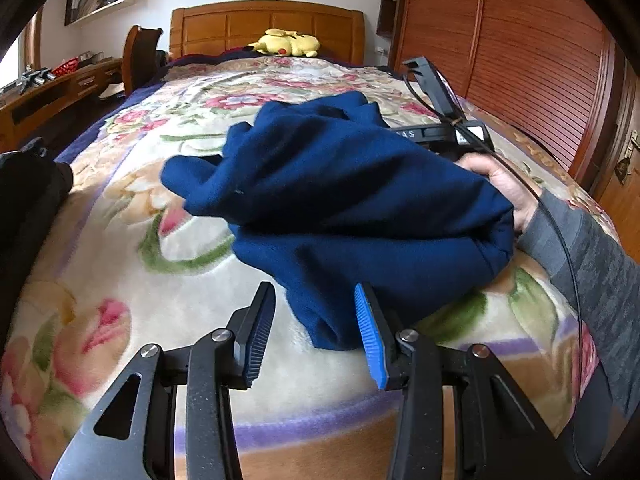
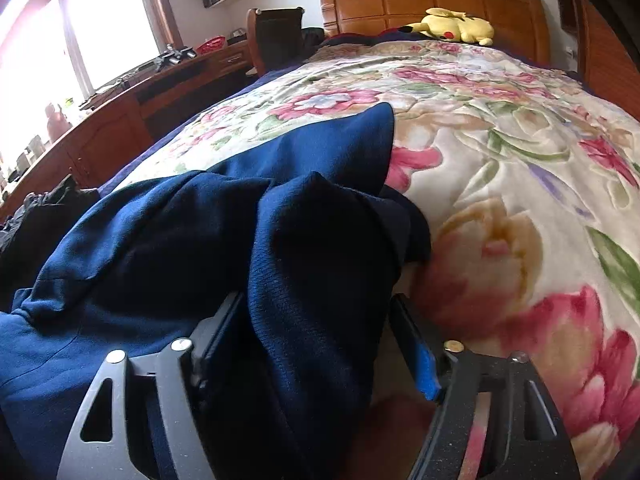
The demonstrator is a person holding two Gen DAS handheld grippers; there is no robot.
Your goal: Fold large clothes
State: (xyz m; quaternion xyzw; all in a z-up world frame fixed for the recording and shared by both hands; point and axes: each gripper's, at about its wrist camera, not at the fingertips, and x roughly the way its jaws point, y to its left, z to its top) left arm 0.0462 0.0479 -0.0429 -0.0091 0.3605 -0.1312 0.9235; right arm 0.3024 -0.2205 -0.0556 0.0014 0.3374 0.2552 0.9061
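left gripper (image 1: pixel 316 332) is held low over the near end of the bed, its jaws spread apart, with the near tip of the blue garment (image 1: pixel 340 200) seen between them but not pinched. right gripper (image 2: pixel 320 344) is seen with a thick fold of the same garment (image 2: pixel 224 240) between its jaws. the crumpled garment is lifted above the floral blanket (image 1: pixel 120 240). a yellow plush toy (image 1: pixel 286 43) lies by the far headboard (image 1: pixel 264 20).
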